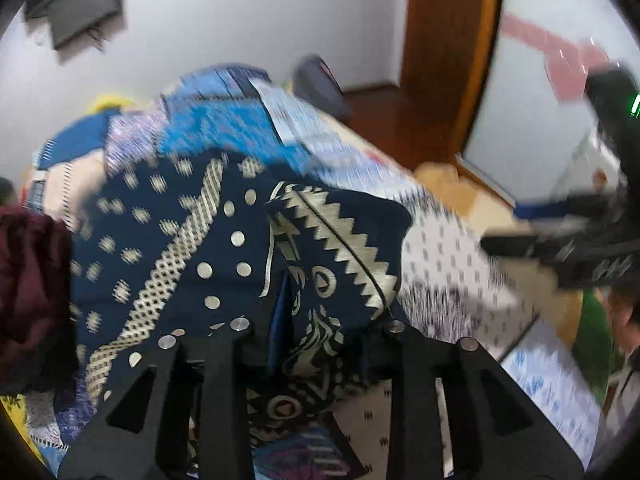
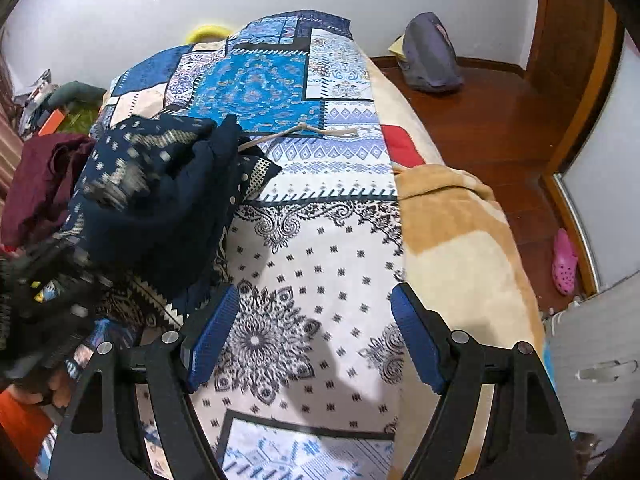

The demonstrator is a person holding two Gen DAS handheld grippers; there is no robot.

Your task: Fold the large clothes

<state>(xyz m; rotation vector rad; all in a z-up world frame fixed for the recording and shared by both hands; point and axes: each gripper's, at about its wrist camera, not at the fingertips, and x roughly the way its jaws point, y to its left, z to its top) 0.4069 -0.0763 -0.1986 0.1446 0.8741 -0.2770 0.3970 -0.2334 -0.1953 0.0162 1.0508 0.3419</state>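
Now, on the bed: we fold.
Garment: navy printed cloth (image 1: 192, 240) bunched on the patchwork bedspread (image 2: 320, 264) — soft, light, likely to slump; we'd take a hem or corner.
Left gripper (image 1: 320, 320): angled down, jaws narrow, cloth between them, grip unclear.
Right gripper (image 2: 312, 332): tilted down, jaws apart — empty.

We are in a home bedroom: a patchwork-covered bed (image 2: 320, 184), wooden floor (image 2: 488, 120) beside it, a pink clog (image 2: 564, 262).
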